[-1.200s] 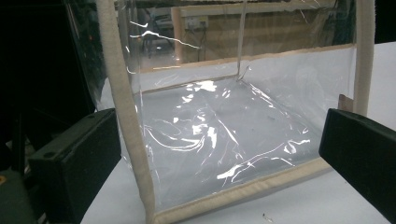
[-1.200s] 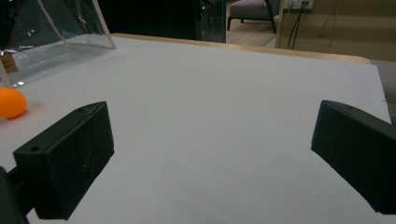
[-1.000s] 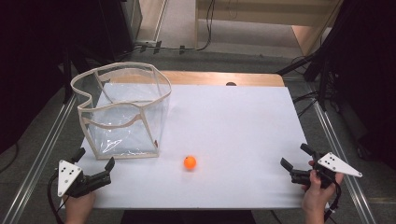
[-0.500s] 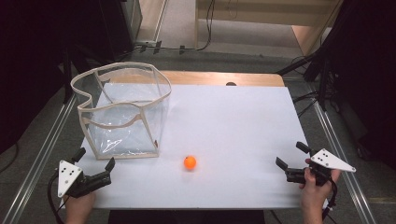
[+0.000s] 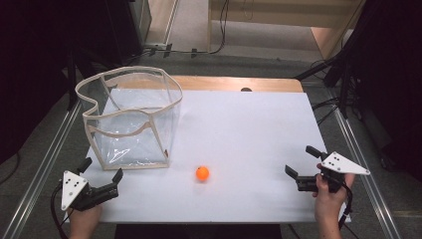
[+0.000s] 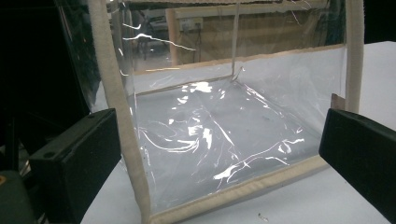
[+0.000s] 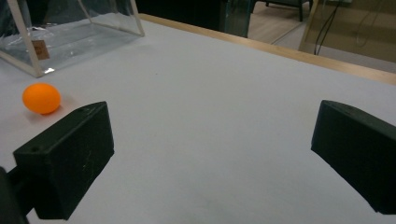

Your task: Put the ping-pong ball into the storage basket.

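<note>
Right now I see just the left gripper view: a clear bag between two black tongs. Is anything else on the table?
Observer: Yes, an orange ball lies on the white table, just right of the clear bag and outside it.
Operator: Is anything holding the ball?
Observer: No. The right tongs are open, apart from the ball, at the table's right side.
Operator: And my tongs, are they touching the bag?
Observer: From above, the left tongs are open, just short of the bag's near bottom edge.
</note>
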Tool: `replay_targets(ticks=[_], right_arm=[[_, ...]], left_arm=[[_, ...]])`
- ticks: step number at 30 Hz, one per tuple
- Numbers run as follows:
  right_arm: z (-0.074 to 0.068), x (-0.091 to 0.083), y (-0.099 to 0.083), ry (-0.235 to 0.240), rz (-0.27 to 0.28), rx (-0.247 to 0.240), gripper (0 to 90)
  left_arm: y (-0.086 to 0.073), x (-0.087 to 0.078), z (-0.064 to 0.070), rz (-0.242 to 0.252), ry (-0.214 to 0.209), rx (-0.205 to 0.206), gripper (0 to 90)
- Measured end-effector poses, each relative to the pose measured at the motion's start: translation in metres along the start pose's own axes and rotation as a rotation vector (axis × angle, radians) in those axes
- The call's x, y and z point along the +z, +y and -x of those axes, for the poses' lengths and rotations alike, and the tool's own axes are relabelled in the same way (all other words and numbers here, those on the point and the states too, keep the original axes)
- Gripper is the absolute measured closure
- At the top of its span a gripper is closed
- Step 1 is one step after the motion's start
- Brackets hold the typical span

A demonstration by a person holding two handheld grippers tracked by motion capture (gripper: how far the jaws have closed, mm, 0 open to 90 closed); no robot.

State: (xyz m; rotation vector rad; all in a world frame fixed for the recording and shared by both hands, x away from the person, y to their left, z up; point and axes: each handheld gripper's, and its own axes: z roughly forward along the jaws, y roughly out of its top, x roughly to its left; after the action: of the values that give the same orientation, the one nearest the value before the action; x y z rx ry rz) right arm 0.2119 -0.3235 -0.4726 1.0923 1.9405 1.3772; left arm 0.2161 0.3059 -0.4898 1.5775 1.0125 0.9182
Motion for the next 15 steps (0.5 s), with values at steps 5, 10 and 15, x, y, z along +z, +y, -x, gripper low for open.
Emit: replay_targets(ticks=[5,10,15], right_arm=[[-0.007,0.011,0.014,0.037,-0.002,-0.023,0.0],[-0.011,0.017,0.021,0.057,-0.011,-0.036,0.0],[-0.018,0.024,0.029,0.081,-0.024,-0.057,0.0]], left_arm=[[0.000,0.000,0.000,-0.003,0.006,0.000,0.0],[0.000,0.000,0.000,-0.006,0.011,-0.003,0.0],[0.000,0.001,0.001,-0.009,0.011,-0.002,0.0]])
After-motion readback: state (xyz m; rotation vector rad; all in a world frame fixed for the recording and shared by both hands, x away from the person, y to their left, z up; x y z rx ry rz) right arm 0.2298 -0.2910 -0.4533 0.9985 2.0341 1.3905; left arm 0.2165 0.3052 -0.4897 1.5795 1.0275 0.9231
